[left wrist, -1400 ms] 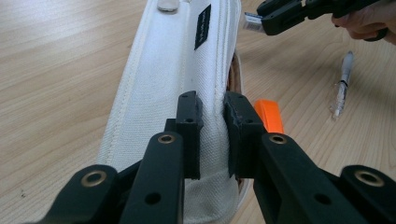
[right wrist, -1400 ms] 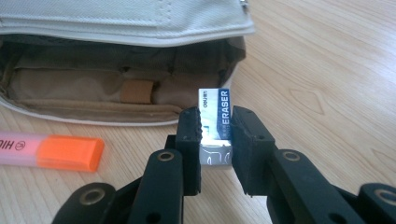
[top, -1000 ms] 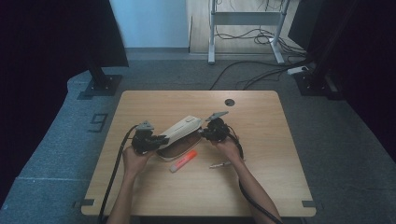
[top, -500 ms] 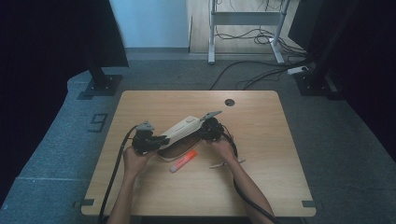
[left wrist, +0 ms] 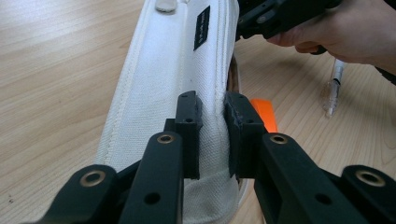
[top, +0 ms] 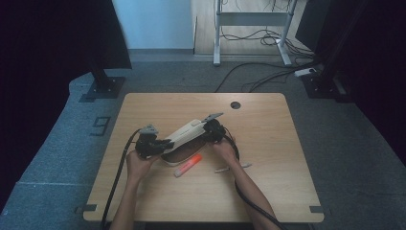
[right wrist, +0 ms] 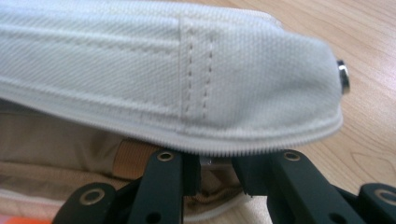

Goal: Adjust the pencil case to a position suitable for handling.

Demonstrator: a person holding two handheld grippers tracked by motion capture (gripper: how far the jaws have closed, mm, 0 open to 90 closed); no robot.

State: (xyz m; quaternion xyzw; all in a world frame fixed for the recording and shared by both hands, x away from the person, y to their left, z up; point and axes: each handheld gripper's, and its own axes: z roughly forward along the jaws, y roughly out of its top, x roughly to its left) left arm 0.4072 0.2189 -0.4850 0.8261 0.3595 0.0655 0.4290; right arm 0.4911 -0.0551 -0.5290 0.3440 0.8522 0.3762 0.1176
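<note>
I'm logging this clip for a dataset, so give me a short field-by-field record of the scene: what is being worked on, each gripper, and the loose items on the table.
work item: white fabric pencil case, zip partly open, beige lining showing
left gripper: shut on the case's near end
right gripper: jaws at the zip edge with a small metal piece between them, probably the zip pull
loose items: orange highlighter beside the case; clear pen near the right hand
surface: wooden table
</note>
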